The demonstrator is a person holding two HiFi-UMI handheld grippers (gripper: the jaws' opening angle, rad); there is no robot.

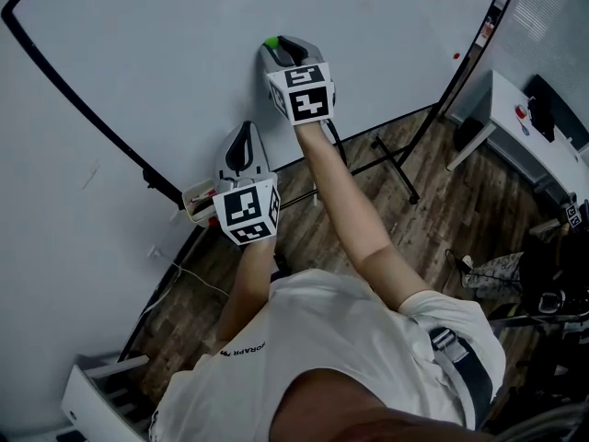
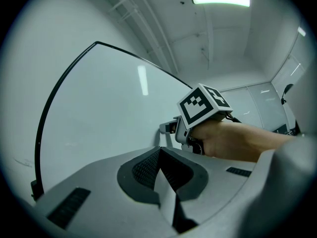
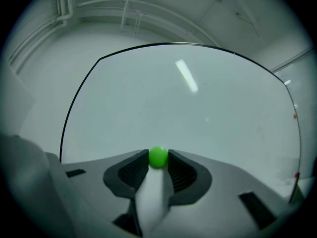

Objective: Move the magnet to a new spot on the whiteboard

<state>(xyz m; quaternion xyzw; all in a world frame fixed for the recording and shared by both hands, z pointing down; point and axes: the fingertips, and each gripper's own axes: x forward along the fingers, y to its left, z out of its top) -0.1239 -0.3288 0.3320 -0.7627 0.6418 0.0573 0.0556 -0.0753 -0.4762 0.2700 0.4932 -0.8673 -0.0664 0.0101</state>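
A small green magnet (image 1: pixel 271 41) (image 3: pixel 158 155) sits against the large whiteboard (image 1: pixel 166 53) (image 3: pixel 193 108), near its middle. My right gripper (image 1: pixel 279 50) (image 3: pixel 158 158) points at the board, and both pads touch the magnet's sides, so it is shut on it. My left gripper (image 1: pixel 242 144) (image 2: pixel 159 155) hangs lower and to the left, close to the board's (image 2: pixel 99 118) bottom edge. Its jaws meet with nothing between them. The left gripper view also shows the right hand and its marker cube (image 2: pixel 202 104).
The board's black stand legs (image 1: pixel 391 164) spread over the wooden floor. A pen tray (image 1: pixel 197 201) hangs at the board's lower edge by my left gripper. Small red magnets (image 1: pixel 456 55) sit near the board's right edge. A white desk (image 1: pixel 515 122) stands at right.
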